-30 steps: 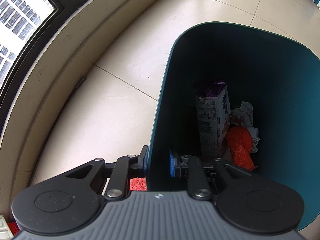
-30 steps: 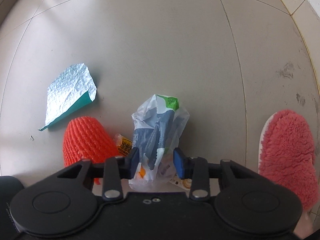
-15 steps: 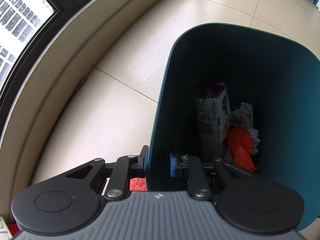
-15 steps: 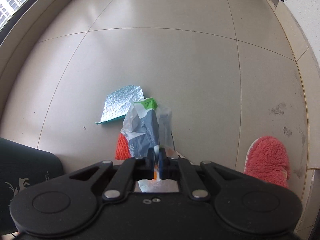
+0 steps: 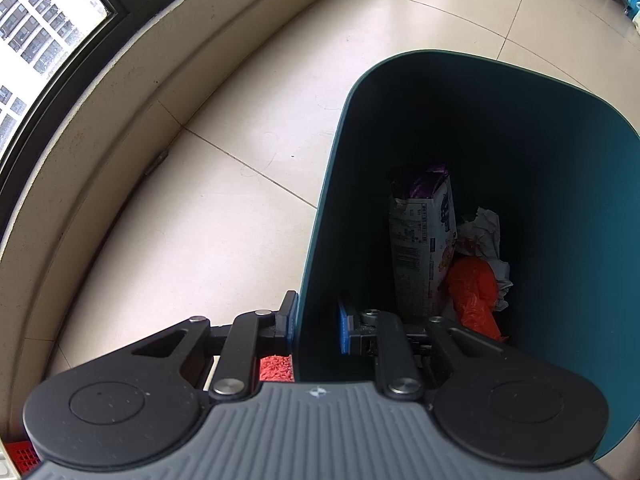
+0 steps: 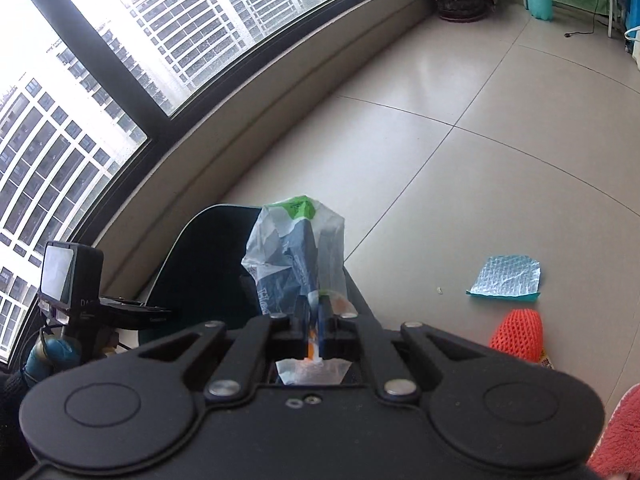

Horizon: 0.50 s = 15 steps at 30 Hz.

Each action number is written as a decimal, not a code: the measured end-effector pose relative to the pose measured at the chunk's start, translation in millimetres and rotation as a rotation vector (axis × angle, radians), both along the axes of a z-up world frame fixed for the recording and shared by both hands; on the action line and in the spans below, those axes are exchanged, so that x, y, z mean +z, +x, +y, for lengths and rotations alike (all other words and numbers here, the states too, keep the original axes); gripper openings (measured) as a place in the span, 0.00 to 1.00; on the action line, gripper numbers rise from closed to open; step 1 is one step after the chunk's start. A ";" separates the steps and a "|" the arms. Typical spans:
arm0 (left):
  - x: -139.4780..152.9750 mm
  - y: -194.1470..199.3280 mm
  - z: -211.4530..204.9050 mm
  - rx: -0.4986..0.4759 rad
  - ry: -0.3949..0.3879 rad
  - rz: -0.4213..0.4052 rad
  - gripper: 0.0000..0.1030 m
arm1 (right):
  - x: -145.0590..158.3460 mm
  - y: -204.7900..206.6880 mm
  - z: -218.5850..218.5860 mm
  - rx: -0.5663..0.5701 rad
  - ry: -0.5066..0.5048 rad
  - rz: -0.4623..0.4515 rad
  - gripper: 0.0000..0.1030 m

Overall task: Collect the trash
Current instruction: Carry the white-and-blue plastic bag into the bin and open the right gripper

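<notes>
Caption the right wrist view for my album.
Right claw carries a crinkled clear plastic bag toward the dark teal bin.

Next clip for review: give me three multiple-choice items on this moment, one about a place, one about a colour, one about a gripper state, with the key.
1. Where is the left gripper?
A. Straddling the trash bin wall
B. Above the silver foil wrapper
C. Beside the plant pot

2. What colour is the foam fruit net on the floor?
A. Blue
B. Orange-red
C. White

3. What is the right gripper doing?
A. Open, empty
B. Shut on the plastic bag
C. Shut on a slipper

Key: 1 A, one finger sits outside the bin wall and one inside; 2 B, the net is orange-red beside the foil wrapper; 3 B, the bag is pinched between the closed fingers.
</notes>
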State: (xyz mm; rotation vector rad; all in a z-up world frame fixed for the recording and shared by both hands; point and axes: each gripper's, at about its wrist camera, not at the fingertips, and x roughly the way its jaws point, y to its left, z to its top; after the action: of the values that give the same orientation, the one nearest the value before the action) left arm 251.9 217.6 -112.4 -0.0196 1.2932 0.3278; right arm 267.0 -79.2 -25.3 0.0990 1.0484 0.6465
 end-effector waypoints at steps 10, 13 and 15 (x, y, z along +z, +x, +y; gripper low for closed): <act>5.5 -1.5 4.4 -0.005 -0.032 -0.020 0.19 | -38.3 -2.1 98.7 0.146 -0.171 -0.018 0.03; 6.1 -1.8 6.0 -0.005 -0.038 -0.022 0.19 | -49.9 -3.1 114.9 0.161 -0.215 -0.021 0.03; 5.6 -3.6 9.0 -0.006 -0.042 -0.025 0.19 | -58.7 -2.8 122.7 0.172 -0.247 -0.025 0.03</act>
State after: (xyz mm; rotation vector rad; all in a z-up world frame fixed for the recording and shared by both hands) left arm 248.2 226.6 -106.7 -0.0548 1.2754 0.2946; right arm 264.2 43.4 -84.0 -0.2158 1.1129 0.6663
